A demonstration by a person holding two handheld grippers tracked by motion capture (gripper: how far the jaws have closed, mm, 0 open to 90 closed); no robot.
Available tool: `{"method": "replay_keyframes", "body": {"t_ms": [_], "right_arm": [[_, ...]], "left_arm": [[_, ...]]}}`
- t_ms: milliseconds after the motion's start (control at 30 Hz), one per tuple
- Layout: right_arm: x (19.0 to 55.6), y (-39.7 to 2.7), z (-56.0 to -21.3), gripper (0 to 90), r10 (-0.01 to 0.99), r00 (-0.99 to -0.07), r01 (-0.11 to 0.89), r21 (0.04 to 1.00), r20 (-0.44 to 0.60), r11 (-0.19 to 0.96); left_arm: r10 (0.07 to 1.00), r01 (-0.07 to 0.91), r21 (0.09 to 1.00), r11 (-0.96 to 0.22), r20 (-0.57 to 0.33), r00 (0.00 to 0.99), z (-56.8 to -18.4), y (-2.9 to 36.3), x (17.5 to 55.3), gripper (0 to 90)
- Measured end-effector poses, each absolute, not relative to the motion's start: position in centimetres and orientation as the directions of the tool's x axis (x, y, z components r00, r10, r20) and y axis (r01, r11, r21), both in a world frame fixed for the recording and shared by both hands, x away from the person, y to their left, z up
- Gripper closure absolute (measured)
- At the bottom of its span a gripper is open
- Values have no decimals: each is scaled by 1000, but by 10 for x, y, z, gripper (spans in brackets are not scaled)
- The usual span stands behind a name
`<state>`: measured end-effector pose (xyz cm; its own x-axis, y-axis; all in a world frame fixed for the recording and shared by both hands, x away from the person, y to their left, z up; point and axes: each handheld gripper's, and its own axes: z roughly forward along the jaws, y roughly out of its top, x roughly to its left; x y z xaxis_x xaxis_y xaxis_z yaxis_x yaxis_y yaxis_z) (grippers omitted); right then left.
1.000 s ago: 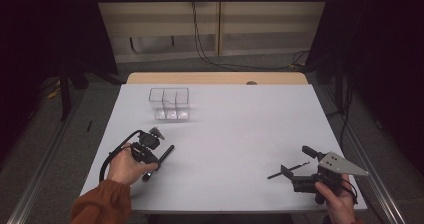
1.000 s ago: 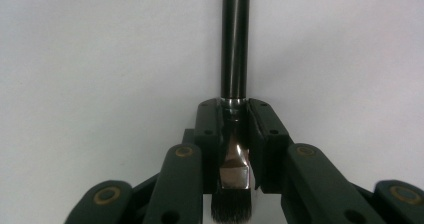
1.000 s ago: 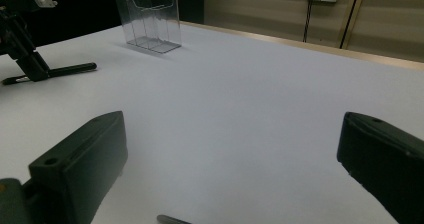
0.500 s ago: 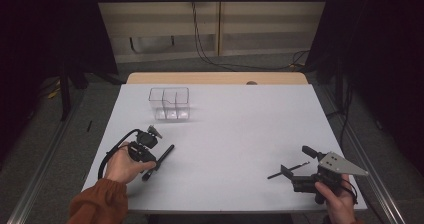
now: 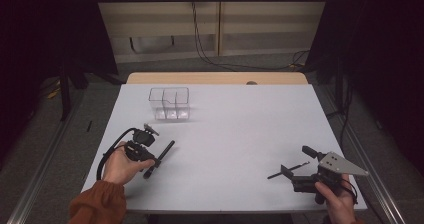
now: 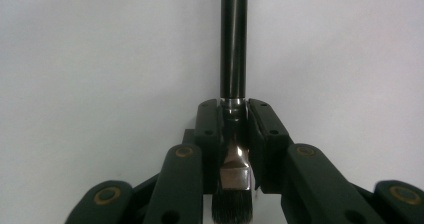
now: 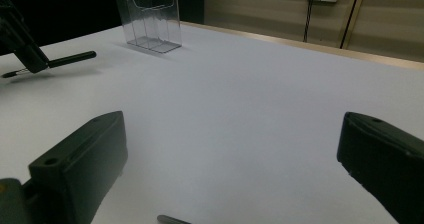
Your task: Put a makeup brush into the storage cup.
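— Black handle, metal ferrule, dark bristles: the brush (image 6: 234, 109) sits clamped between the jaws of the left gripper (image 6: 234, 134), pinched right at the ferrule with the bristles toward the hand and the handle pointing away over the white table (image 5: 240, 134).

— Where is it over the table?

— Near the front left corner, in the high view, with the handle (image 5: 166, 150) slanting toward the far right, low to the surface. The clear plastic organizer (image 5: 169, 103) stands farther back, well apart from it.

— If the brush is meant for that organizer, how should it go?

— My guess: keep the grip firm at the ferrule, carry the brush back over the table, then tip it upright above one compartment before letting go. The walls are transparent and thin-looking, so a sideways knock could shove the holder; coming down from above seems safer.

— And the hand's pose?

— The left hand (image 5: 120, 164) wraps the gripper from below, orange sleeve (image 5: 97, 204) at the table's front edge, wrist turned so the jaws point diagonally inward.

— The other side?

— The right gripper (image 7: 232, 159) rests near the front right corner with its jaws spread wide and nothing between them. A thin dark stick (image 5: 287, 170) lies just beside it.
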<state>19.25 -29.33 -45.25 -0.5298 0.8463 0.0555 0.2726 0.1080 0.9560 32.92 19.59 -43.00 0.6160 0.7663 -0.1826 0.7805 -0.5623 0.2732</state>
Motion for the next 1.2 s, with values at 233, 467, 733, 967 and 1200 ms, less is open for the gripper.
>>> {"method": "replay_keyframes", "body": {"t_ms": [233, 467, 733, 967, 1200], "right_arm": [[192, -293, -452, 0, 847, -529, 272, 956, 57, 106], [192, -293, -453, 0, 847, -529, 272, 957, 57, 105], [193, -293, -453, 0, 846, -530, 271, 957, 54, 108], [192, -294, -453, 0, 846, -530, 270, 957, 54, 108], [192, -294, -453, 0, 846, -530, 271, 957, 55, 107]], "left_arm": [[772, 779, 346, -523, -195, 605, -424, 200, 326, 765], [762, 758, 438, -483, -216, 610, -420, 206, 322, 765], [731, 711, 522, -471, -219, 646, -420, 206, 317, 765], [725, 657, 620, -428, -198, 660, -417, 210, 313, 765], [718, 616, 687, -385, -197, 668, -414, 213, 309, 765]]}}
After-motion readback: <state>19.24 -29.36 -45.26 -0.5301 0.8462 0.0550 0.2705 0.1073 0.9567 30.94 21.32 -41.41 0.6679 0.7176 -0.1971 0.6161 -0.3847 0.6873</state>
